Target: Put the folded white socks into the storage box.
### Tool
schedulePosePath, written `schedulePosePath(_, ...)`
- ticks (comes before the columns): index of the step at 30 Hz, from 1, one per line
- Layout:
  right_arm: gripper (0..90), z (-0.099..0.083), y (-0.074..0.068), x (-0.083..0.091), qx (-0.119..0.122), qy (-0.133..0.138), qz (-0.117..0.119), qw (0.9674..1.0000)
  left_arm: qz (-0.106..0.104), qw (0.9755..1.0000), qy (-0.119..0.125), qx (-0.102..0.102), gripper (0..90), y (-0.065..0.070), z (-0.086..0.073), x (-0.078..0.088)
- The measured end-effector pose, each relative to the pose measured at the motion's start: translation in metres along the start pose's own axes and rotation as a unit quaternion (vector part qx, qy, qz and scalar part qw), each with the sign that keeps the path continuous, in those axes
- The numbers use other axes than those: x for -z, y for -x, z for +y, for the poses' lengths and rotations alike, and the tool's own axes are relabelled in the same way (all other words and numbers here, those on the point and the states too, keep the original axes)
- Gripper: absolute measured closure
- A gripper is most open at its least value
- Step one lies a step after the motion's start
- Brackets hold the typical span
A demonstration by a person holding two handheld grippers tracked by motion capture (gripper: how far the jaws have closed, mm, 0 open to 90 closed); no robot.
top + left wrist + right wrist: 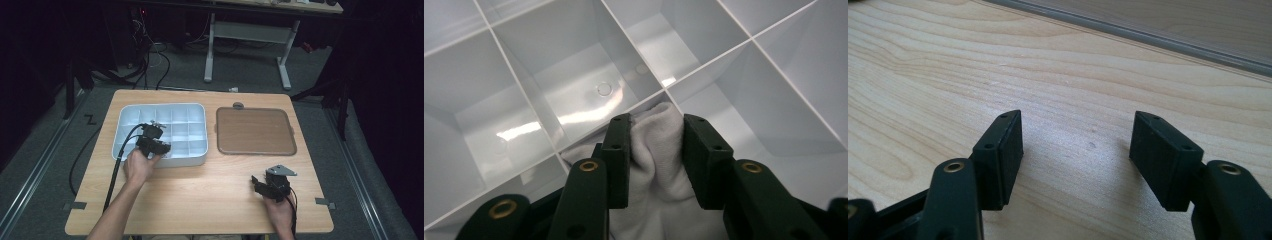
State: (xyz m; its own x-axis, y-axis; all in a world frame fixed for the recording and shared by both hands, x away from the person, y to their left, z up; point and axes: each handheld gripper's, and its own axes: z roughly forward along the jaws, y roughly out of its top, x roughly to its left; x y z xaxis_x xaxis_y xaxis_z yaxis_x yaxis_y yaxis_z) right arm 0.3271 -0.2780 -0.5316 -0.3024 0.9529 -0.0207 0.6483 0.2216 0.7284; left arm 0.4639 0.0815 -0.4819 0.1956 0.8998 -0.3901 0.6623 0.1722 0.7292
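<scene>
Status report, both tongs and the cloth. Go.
Left tongs pinching white cloth inside divided tray. Right tongs open, empty, over bare table. Nothing in the way.

A soft white cloth (pixel 659 175) sits bunched and creased inside one compartment of the pale divided tray (pixel 197 111). That compartment is along the tray's near edge, toward the bench's left side. The cloth's folds rise against the divider walls.

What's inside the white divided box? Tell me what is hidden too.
The divided box holds a white cloth in one compartment, pinched between the left gripper jaws. Other visible compartments look bare. The hand covers the near corner.
</scene>
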Motion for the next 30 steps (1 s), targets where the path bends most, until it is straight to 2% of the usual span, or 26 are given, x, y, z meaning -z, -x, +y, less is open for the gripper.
schedulePosePath(5, 38.5, 0.0, 0.0, 0.0, 0.001, 0.0, 0.0, 1.0, -0.003, 0.9999, -0.014, 0.01, 67.7, -0.006, -0.003, -0.004)
schedulePosePath(6, 38.4, 0.0, 0.0, 0.0, 0.001, 0.0, 0.0, 1.0, -0.006, 0.9995, -0.016, 0.025, 67.5, -0.007, -0.002, -0.004)
schedulePosePath(7, 38.5, 0.0, 0.0, 0.0, 0.001, 0.0, 0.0, 1.0, -0.007, 0.9994, -0.017, 0.03, 67.0, -0.008, -0.001, -0.005)
schedulePosePath(10, 38.4, 0.0, 0.0, 0.0, 0.0, 0.0, 0.0, 1.0, -0.007, 0.9996, -0.019, 0.022, 66.8, -0.008, -0.002, -0.005)
schedulePosePath(16, 38.5, 0.0, 0.0, 0.0, 0.0, 0.0, 0.0, 1.0, -0.005, 0.9996, -0.019, 0.02, 65.5, -0.008, -0.002, -0.004)
schedulePosePath(18, 38.4, 0.0, 0.0, 0.0, 0.0, 0.0, 0.0, 1.0, -0.005, 0.9997, -0.012, 0.02, 65.1, -0.008, -0.002, -0.004)
schedulePosePath(19, 38.4, 0.0, 0.0, 0.0, 0.0, 0.0, 0.0, 1.0, -0.007, 0.9995, -0.005, 0.03, 64.2, -0.008, 0.0, -0.002)
schedulePosePath(21, 38.4, 0.0, 0.0, 0.0, 0.0, 0.0, 0.0, 1.0, -0.013, 0.9994, -0.005, 0.032, 61.8, -0.008, 0.001, 0.002)
schedulePosePath(30, 38.4, 0.0, 0.0, 0.0, 0.001, 0.0, 0.0, 1.0, -0.028, 0.9993, -0.002, 0.023, 54.0, -0.004, 0.003, 0.016)
